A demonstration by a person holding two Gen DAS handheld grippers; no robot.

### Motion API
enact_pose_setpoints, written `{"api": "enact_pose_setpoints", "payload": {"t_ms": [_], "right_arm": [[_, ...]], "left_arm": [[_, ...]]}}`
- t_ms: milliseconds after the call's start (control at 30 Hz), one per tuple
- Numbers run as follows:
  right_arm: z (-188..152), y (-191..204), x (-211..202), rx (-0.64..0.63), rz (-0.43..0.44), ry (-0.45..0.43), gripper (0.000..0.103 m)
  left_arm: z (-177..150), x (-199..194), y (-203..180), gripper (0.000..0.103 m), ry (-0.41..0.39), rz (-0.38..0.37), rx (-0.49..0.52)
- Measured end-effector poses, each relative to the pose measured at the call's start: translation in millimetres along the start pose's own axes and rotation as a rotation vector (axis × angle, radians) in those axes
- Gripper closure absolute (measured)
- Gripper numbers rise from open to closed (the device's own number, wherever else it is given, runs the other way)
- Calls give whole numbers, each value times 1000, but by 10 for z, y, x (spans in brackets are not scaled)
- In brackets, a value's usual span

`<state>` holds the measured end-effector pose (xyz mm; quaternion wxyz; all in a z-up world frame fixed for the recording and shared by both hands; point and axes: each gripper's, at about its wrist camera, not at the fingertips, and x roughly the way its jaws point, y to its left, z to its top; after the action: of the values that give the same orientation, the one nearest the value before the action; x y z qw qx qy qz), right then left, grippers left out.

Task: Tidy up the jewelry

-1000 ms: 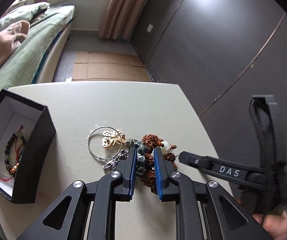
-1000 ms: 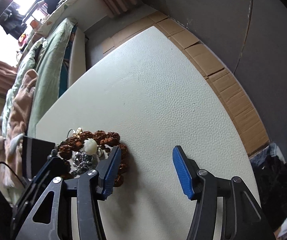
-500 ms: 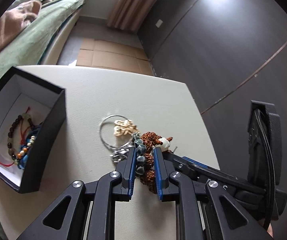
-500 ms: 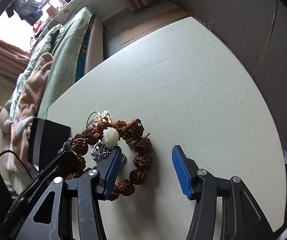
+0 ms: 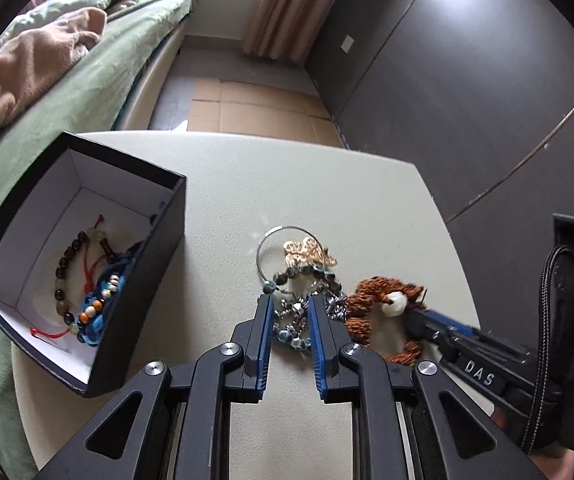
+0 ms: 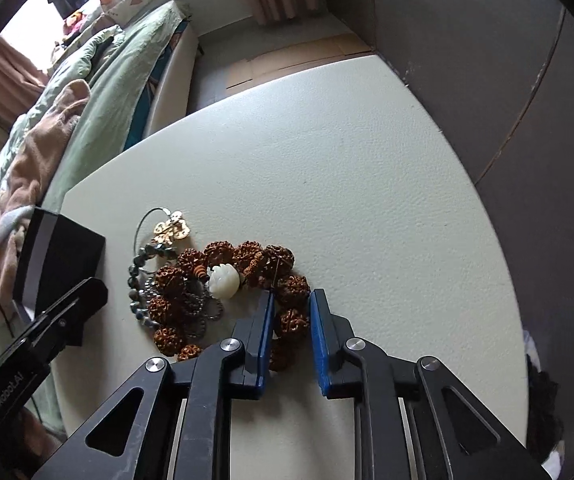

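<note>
Two tangled bracelets lay on my pebbled cream table (image 6: 367, 168): my left claw (image 5: 291, 312) pinched the grey-blue glass-bead strand (image 5: 287, 334); my right claw (image 6: 291, 312) clamped the knobbly brown seed-bead loop (image 6: 291, 302), beside the black box (image 5: 143, 280).

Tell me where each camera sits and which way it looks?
Left wrist: rides the left gripper, looking along its fingers at a grey bead bracelet and the black box.
Right wrist: rides the right gripper, looking along its fingers at the brown seed bracelet.
Both show that seed bracelet, the table and the bed.
</note>
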<state>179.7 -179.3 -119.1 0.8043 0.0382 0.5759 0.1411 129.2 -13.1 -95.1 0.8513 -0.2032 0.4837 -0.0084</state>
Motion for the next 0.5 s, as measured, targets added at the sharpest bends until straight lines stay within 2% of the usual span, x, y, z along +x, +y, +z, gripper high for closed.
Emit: {"api": "enact_pose_setpoints", "payload": {"t_ms": [100,367,500], "right_arm": [[-2,-106,-84,11,-28,-19,84],[11,-321,-180,57,-34,-19,84],[41,-281,-164,45,-38,-10,84]], "left_arm": [[-22,101,22,72,53,-18,-25],[-45,239,72,71,58,100,-29],[-32,261,100,71,23,128,-31]]}}
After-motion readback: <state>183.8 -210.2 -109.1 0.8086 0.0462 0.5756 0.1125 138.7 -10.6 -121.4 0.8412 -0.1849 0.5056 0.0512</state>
